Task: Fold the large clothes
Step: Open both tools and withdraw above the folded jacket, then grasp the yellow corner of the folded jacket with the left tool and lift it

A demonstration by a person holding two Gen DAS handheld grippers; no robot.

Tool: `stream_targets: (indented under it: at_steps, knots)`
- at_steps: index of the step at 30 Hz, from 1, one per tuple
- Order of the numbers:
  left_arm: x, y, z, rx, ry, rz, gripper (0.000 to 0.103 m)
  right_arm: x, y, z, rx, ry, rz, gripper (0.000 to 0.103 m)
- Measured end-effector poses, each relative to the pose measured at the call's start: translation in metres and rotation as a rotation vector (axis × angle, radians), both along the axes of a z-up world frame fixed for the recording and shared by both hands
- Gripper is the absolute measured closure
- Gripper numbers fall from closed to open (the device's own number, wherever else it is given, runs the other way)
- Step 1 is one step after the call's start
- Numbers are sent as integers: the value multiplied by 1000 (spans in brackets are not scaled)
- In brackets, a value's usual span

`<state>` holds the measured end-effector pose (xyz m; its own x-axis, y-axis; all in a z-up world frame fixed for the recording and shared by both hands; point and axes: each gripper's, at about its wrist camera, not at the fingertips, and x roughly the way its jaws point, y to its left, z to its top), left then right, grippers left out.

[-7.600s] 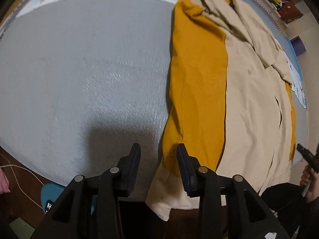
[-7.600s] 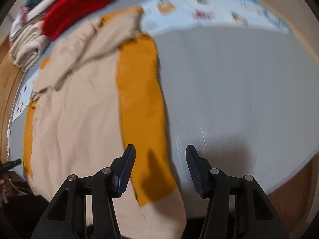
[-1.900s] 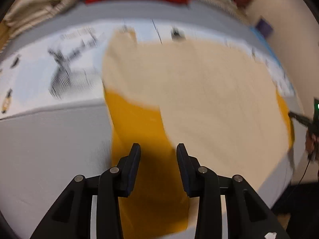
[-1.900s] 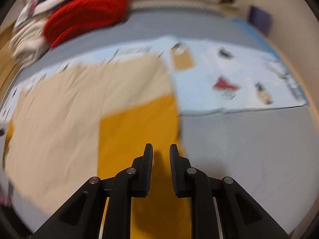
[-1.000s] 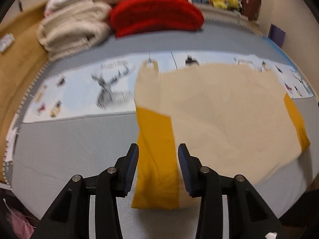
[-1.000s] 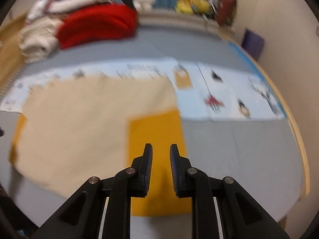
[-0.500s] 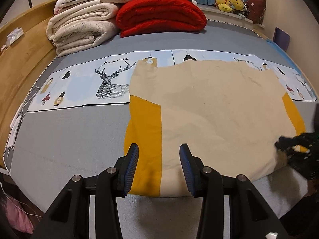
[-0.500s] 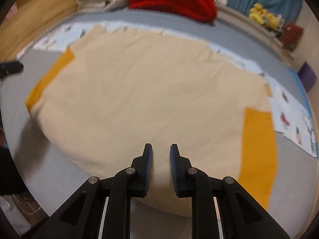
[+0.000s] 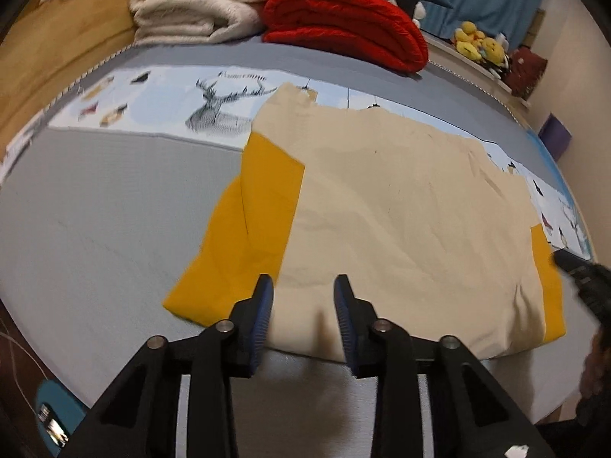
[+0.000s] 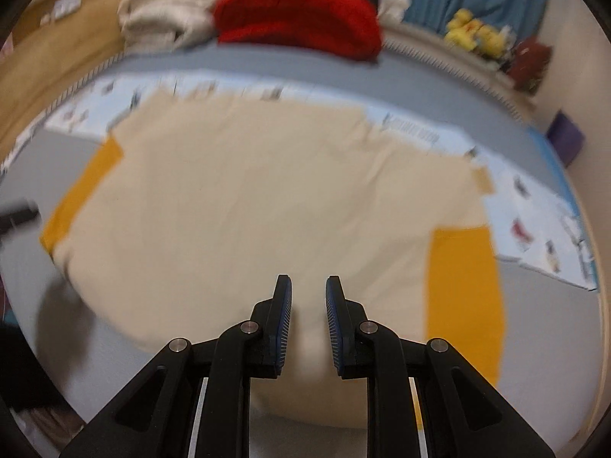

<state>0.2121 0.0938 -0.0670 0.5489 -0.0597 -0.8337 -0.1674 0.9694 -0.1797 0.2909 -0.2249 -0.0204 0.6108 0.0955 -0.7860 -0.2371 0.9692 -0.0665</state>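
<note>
My left gripper (image 9: 303, 318) has its jaws spread apart, holding nothing, just above the near edge of the beige and mustard garment (image 9: 401, 221). My right gripper (image 10: 308, 322) shows a narrow gap between its jaws, nothing pinched, over the same near edge. The garment lies flat on the grey bed (image 9: 95, 229) ahead of both. Beyond it sit a folded red blanket (image 9: 343, 19) and cream blankets (image 9: 198, 4). No containers visible.

No lettering is legible — the bedsheet's (image 9: 160, 87) printed caption is too blurred.
</note>
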Motion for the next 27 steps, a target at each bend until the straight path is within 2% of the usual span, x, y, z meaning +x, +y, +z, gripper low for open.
stream_targets:
  at_steps: [2, 6, 13, 17, 22, 27]
  knots:
    - [0, 0, -10, -14, 12, 12, 75, -5, -7, 12, 22, -34, -30, 83]
    - [6, 3, -24, -73, 31, 19, 75, -6, -11, 16, 68, -19, -65, 83]
    - [14, 24, -42, -178, 84, 77, 71, -3, 2, 3, -6, -26, -18, 83]
    - [12, 41, -53, -252, 123, 107, 71, 3, 2, -2, -18, -21, -16, 83]
    - [8, 65, -65, -346, 161, 168, 66, 8, -4, 0, 18, -18, -31, 83]
    - [-3, 85, -75, -479, 194, 248, 66, 9, -15, 3, 39, -14, -37, 83]
